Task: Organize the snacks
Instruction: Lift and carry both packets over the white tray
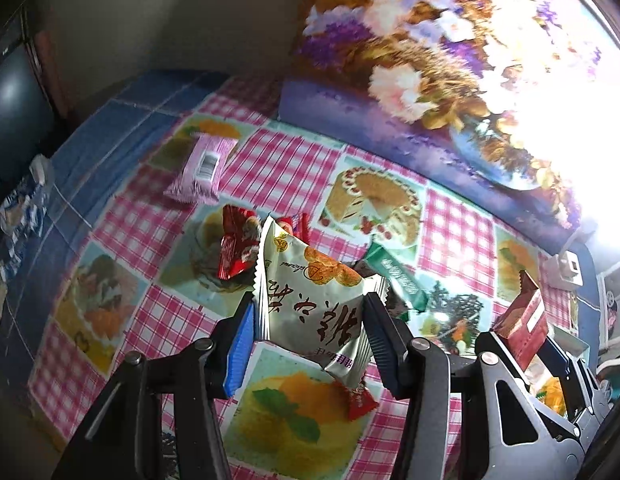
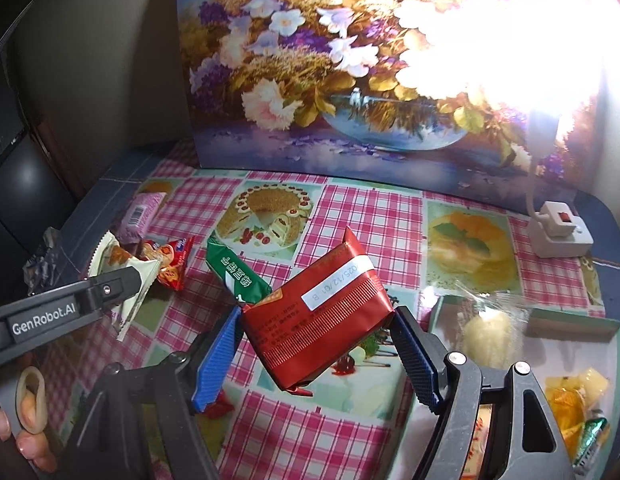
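In the left wrist view my left gripper (image 1: 308,302) is shut on a cream snack packet (image 1: 306,276) with dark writing and a picture of pastries, held above the checked tablecloth (image 1: 278,160). My right gripper (image 2: 317,312) is shut on a red foil pack (image 2: 310,332) with a white date label, tilted and lifted off the table. On the cloth lie a pink packet (image 1: 202,168), a small red packet (image 1: 238,248), a green packet (image 2: 234,272) and a small red candy (image 1: 360,400). The red foil pack (image 1: 524,316) also shows at the right of the left wrist view.
An open box (image 2: 614,336) at the right holds several wrapped snacks. A flower painting (image 2: 350,80) stands along the table's back. A white lamp base (image 2: 558,232) sits at the back right under strong glare. A person's hand (image 2: 30,400) is at the lower left.
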The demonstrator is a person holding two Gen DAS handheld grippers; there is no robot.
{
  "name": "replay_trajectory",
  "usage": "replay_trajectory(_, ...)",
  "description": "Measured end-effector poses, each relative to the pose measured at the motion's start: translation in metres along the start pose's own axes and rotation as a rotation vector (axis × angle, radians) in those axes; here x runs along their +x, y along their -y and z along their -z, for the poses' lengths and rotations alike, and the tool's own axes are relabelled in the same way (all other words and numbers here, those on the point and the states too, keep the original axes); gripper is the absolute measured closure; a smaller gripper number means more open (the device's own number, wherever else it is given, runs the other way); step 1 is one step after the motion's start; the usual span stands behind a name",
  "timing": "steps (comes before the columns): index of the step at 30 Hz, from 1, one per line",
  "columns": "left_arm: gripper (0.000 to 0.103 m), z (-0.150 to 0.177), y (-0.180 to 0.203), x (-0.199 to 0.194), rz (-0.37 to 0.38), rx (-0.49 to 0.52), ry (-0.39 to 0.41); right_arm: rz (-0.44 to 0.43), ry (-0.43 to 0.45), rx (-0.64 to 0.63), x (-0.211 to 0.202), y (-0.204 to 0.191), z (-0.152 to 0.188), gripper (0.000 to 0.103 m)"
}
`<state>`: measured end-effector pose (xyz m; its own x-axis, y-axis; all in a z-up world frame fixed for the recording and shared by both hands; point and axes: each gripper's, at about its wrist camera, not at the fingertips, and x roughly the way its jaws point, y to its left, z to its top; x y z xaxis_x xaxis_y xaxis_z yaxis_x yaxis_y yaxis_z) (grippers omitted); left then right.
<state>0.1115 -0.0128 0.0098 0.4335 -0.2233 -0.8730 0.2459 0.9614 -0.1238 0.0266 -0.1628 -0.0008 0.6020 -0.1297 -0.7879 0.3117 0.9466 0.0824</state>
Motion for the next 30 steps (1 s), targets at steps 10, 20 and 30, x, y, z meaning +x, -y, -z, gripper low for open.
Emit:
replay_trajectory(10,0.049,0.005,0.031,-0.036,0.024,0.080,0.078,0.020,0.019,0.079,-0.034,0.020,0.014,0.025)
replay_trajectory(20,0.049,0.018,0.079,-0.059,0.079,0.202,0.127,0.114,0.045,0.171,-0.064,0.068,0.021,0.025)
replay_trajectory(30,0.049,0.035,0.126,-0.070,0.150,0.297,0.128,0.239,0.055,0.341,-0.090,0.144,0.033,0.025)
